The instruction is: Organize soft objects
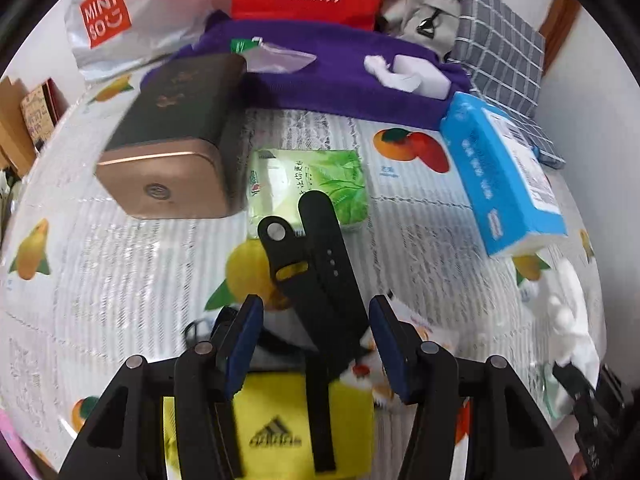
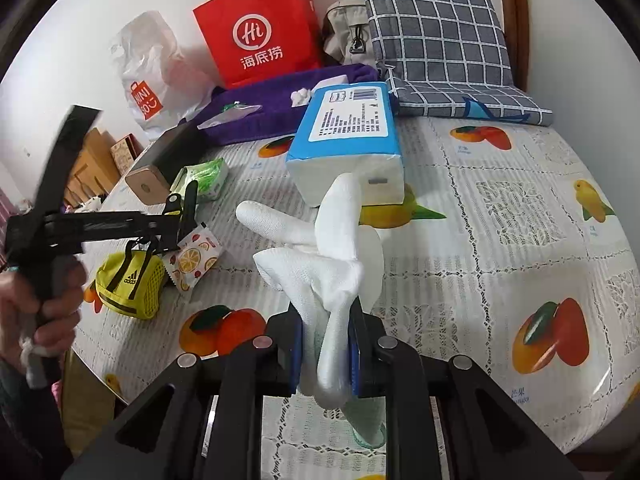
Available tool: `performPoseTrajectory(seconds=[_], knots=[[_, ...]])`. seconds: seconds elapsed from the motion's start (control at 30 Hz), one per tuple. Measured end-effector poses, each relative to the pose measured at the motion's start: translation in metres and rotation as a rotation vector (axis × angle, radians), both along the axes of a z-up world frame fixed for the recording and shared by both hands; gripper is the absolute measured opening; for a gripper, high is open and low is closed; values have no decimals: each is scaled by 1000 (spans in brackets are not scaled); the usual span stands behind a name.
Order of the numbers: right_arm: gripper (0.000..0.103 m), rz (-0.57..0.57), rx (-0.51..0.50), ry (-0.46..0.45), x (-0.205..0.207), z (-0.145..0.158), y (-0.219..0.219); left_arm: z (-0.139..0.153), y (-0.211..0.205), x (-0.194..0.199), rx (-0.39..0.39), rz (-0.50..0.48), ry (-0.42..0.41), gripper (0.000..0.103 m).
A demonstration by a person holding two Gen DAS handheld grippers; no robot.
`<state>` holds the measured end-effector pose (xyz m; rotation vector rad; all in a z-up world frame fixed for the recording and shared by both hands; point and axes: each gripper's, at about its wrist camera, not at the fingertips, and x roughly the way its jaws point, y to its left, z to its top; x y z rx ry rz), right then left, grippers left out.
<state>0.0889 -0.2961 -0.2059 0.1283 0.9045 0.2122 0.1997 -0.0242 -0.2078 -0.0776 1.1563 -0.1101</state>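
Note:
My right gripper [image 2: 325, 344] is shut on a white knitted glove [image 2: 320, 268] and holds it above the table; the glove also shows at the right edge of the left wrist view [image 1: 568, 320]. My left gripper [image 1: 316, 344] is open above a small yellow Adidas bag [image 1: 276, 428], whose black strap [image 1: 320, 264] stands up between the fingers without being pinched. The bag also shows in the right wrist view [image 2: 128, 280], under the left gripper [image 2: 176, 228]. A blue tissue pack [image 2: 344, 136] lies behind the glove. A green tissue pack [image 1: 312, 188] lies beyond the strap.
A gold and dark tin box [image 1: 172, 148] sits left of the green pack. A purple towel [image 1: 320, 76], red paper bag [image 2: 256, 28], white Miniso bag [image 2: 148, 76] and grey checked cushion [image 2: 440, 48] line the back. A fruit-print sachet [image 2: 192, 260] lies by the yellow bag.

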Motion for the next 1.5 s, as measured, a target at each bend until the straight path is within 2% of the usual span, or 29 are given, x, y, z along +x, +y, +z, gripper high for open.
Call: performPoseTrajectory(seconds=[0.1, 0.13, 0.17, 0.2, 0.3, 0.4, 0.47, 0.6, 0.73, 0.83, 1.03, 1.17, 1.4, 1.5], knots=[[18, -4, 8, 1, 2, -2, -5, -6, -1, 4, -2, -6, 4, 25], [18, -6, 14, 4, 3, -4, -6, -6, -2, 4, 0, -9, -5, 22], [18, -8, 16, 8, 4, -6, -7, -5, -1, 3, -7, -13, -7, 13], [18, -10, 17, 11, 5, -7, -8, -2, 0, 2, -25, -15, -10, 10], [18, -14, 21, 26, 7, -13, -9, 4, 1, 0, -17, -15, -34, 10], [19, -11, 28, 37, 10, -18, -8, -6, -1, 8, 2, -20, -1, 10], [19, -4, 26, 43, 11, -22, -5, -6, -2, 8, -4, -14, -13, 10], [19, 1, 21, 45, 13, -24, -4, 3, 3, 4, -53, -14, -32, 7], [19, -5, 23, 42, 14, -24, -4, 12, 14, -1, -38, -7, -51, 7], [19, -7, 16, 47, 15, -27, -1, 6, 27, 1, -46, 24, -18, 7], [19, -10, -12, 47, 15, -27, 6, -4, 27, 5, -100, 13, -6, 7], [20, -10, -26, 47, 14, -27, 9, -9, 17, 10, -69, -6, -9, 13], [20, -5, -30, 51, 15, -27, 9, -1, -2, 5, -14, -69, -71, 9], [20, -6, -31, 51, 15, -27, 9, -1, -4, 6, -27, -85, -51, 9]])
